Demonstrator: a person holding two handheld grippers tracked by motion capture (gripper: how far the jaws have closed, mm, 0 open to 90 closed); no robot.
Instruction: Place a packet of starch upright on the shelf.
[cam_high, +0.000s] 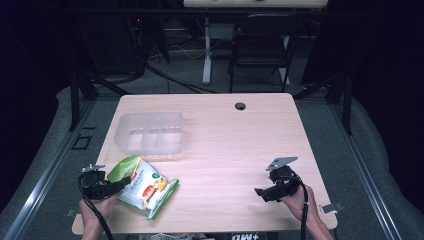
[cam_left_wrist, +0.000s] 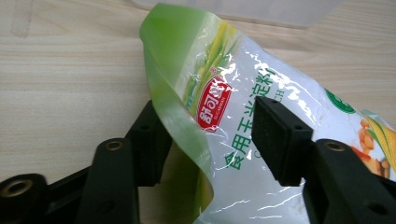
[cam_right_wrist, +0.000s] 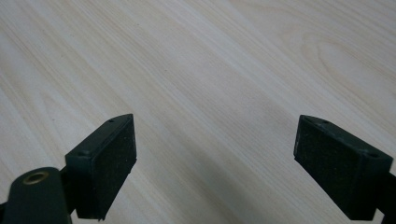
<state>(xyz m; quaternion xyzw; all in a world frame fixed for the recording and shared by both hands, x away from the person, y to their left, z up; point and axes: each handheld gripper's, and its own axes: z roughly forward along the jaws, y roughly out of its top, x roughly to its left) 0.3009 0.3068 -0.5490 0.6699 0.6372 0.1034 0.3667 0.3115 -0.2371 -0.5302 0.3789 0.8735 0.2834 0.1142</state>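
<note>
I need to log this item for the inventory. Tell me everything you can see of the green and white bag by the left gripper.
The bag is a glossy, crinkled plastic pouch, white in the middle with green edges, a red logo, green printed characters and pictures of corn. It lies near the front left of the table, just in front of the clear plastic bin, its upper green edge lifted and curled. The left gripper straddles that curled edge, jaws open, one on each side; whether the pads touch it is unclear.
</note>
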